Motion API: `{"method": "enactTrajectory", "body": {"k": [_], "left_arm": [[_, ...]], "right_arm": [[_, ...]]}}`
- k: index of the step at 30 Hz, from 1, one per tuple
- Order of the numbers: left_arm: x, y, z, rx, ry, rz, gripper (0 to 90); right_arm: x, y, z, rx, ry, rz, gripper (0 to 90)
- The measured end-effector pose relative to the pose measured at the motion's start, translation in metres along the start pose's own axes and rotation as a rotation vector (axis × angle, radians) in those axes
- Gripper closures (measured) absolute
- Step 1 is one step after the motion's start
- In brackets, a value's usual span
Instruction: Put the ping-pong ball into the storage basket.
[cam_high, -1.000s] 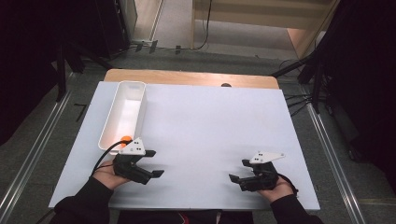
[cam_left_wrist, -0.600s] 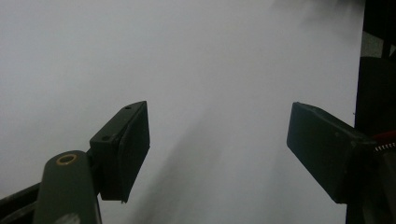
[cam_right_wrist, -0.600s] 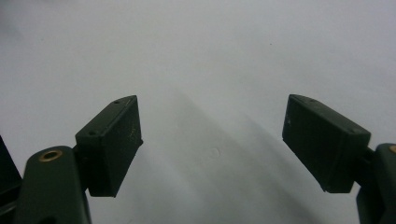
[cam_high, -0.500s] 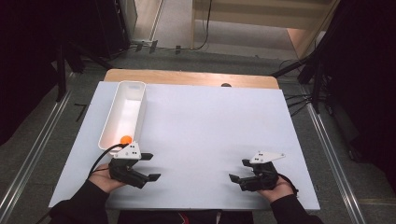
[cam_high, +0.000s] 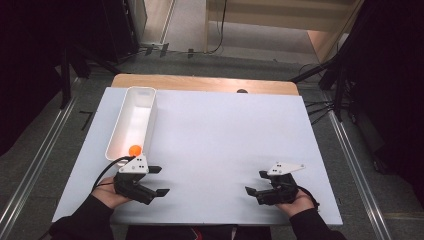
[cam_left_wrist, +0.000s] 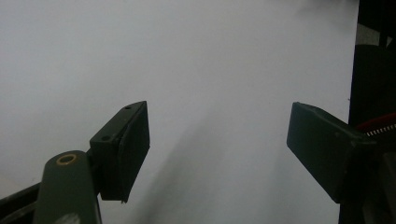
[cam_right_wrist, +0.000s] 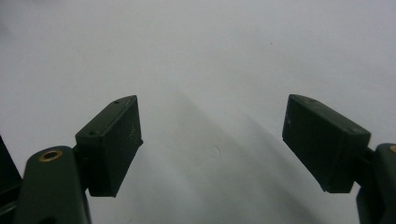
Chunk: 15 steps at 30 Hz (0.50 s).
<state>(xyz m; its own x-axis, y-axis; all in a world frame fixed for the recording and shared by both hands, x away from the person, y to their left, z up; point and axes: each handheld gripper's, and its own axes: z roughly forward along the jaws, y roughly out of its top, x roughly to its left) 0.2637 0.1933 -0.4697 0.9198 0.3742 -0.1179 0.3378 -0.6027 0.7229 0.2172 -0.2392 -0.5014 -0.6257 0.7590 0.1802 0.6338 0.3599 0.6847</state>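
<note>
An orange ball (cam_high: 134, 149) lies at the near end of a long white tray (cam_high: 142, 95) on the left of the white table (cam_high: 225, 135). Just in front of that tray end, my left gripper (cam_high: 159, 181) is held low over the table, open, jaws pointing right with nothing between them. In the left gripper view its gripper (cam_left_wrist: 217, 140) frames bare white surface. My right gripper (cam_high: 256, 182) sits near the front right, open and pointing left. The right gripper view shows that gripper (cam_right_wrist: 210, 135) wide apart over bare table.
The table's front edge runs just under both hands. A wooden strip (cam_high: 200, 83) borders the far edge. Dark stands and cables (cam_high: 330, 75) rise off the floor at the right and left of the table.
My left gripper has drawn back toward the front edge, away from the tray end, uncovering the orange ball. The right gripper has stayed still.
</note>
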Motion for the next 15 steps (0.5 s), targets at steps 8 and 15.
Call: {"method": "enactTrajectory", "body": {"k": [8,15], "left_arm": [[0.0,0.0001,0.0005,0.005,0.0,-0.001,22.1],[-0.0003,0.0001,0.0005,0.005,-0.001,0.0,22.1]], "right_arm": [[0.0001,0.0,0.0001,0.002,0.001,-0.001,18.5],[0.0001,-0.0001,0.0,0.006,0.004,-0.003,18.5]]}}
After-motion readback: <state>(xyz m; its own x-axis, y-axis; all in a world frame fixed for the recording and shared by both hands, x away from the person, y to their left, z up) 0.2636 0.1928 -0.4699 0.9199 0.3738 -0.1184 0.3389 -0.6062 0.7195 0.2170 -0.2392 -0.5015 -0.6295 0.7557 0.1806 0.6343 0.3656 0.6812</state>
